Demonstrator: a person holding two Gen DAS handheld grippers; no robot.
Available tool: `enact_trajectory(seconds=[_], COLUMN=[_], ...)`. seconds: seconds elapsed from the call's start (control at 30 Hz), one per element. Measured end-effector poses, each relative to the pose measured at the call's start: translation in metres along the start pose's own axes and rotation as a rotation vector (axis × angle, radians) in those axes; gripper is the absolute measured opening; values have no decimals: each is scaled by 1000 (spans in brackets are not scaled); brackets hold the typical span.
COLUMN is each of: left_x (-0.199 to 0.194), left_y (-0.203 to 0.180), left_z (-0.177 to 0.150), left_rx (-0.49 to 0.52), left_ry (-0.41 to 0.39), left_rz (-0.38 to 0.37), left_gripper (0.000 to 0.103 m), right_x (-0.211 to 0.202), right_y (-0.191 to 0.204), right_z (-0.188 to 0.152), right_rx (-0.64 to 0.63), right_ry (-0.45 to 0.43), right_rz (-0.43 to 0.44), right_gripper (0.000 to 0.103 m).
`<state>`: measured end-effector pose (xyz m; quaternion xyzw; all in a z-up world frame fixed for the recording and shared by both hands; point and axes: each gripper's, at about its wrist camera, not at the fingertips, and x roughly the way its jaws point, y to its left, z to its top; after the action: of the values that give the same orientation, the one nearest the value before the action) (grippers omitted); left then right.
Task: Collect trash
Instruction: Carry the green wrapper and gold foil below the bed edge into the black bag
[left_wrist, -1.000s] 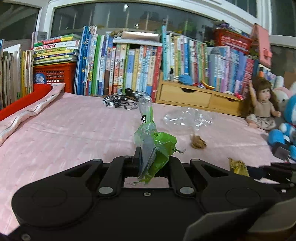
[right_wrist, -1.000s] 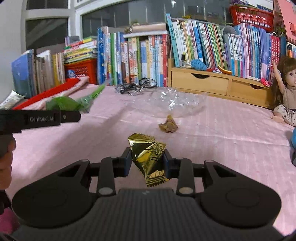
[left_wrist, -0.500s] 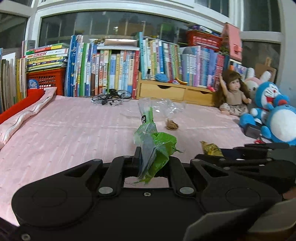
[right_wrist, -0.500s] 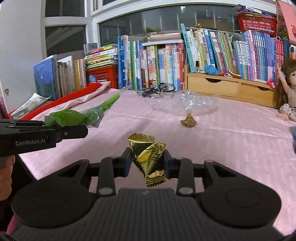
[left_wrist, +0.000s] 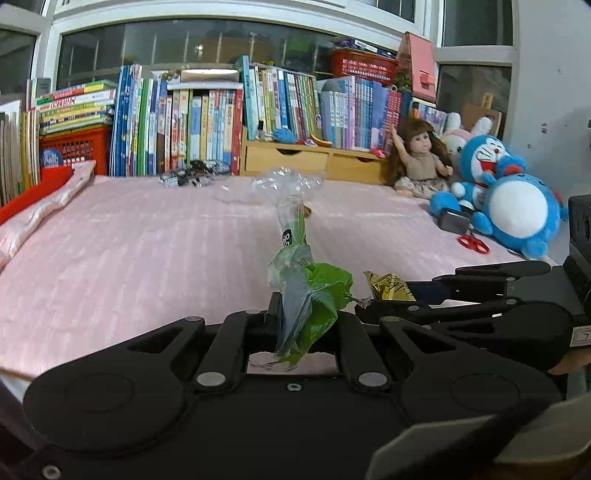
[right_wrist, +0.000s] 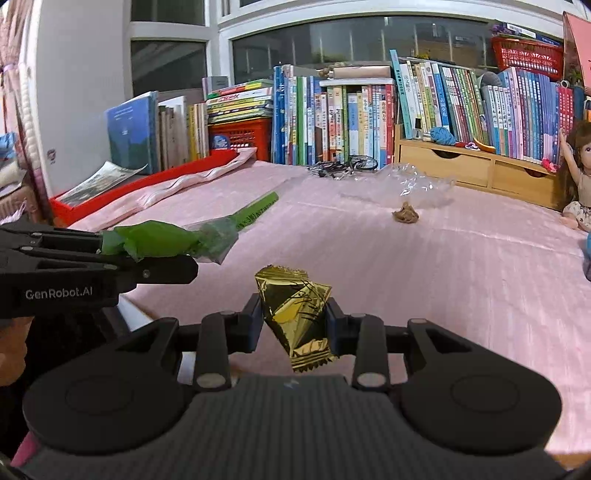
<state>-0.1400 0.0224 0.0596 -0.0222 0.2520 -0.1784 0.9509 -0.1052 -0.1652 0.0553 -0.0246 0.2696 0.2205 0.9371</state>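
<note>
Gold foil and green film are the two materials in hand: the right gripper (right_wrist: 293, 319) is clamped on a crumpled gold wrapper (right_wrist: 295, 314), and the left gripper (left_wrist: 304, 317) is pinched tight on a green plastic wrapper (left_wrist: 308, 295) whose clear tail stands up toward twelve o'clock in its own view. In the right wrist view the left gripper enters at nine o'clock, its load trailing out over the pink bedspread (right_wrist: 461, 266). Uncollected trash remains on that cover: a clear plastic bag (right_wrist: 413, 184) at one o'clock and a small brown scrap (right_wrist: 405, 215) just in front of it, well apart from both tools. No bin is visible in either view, so the drop point cannot be confirmed. Risk assessment: the gold wrapper appears gripped across its middle with its lower end hanging free; a slick foil surface could slide out under a sudden swing. The green wrapper is long and limp; its tail could snag the other tool, since the two grippers sit close side by side. With both tools occupied, neither can take the remaining pieces until a load is released.
</note>
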Motion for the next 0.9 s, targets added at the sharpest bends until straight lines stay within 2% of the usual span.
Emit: enact_trajectory(seconds=[0.37,0.47,0.57,0.7,0.8,0.9], left_x=[-37,-35,-24,-5,7,16], left_y=[-15,-19,-20,-14,-10,-6], left_z=[-48,-65,-85,-105,-116,-121], left_rx=[40,28,-11,-55,-60,-75], left_ry=[89,158,265,385,434,466], left_rz=[-1,-41,-59,-33,7,22], left_gripper=[9,9,9,9,9,9], right_x=[-27,-26,-17,-4,6,11], right_y=[13,12,8,1,-4,-2], right_z=[-49,-63,-80,-105,-120,-129], right_rx=[79,107,147,211,276,279], right_ry=[76,113,169,248,301,324], right_rz=[-14,-22,-29,-32,-21,-30], right_gripper=[42,42,43,43,43,43])
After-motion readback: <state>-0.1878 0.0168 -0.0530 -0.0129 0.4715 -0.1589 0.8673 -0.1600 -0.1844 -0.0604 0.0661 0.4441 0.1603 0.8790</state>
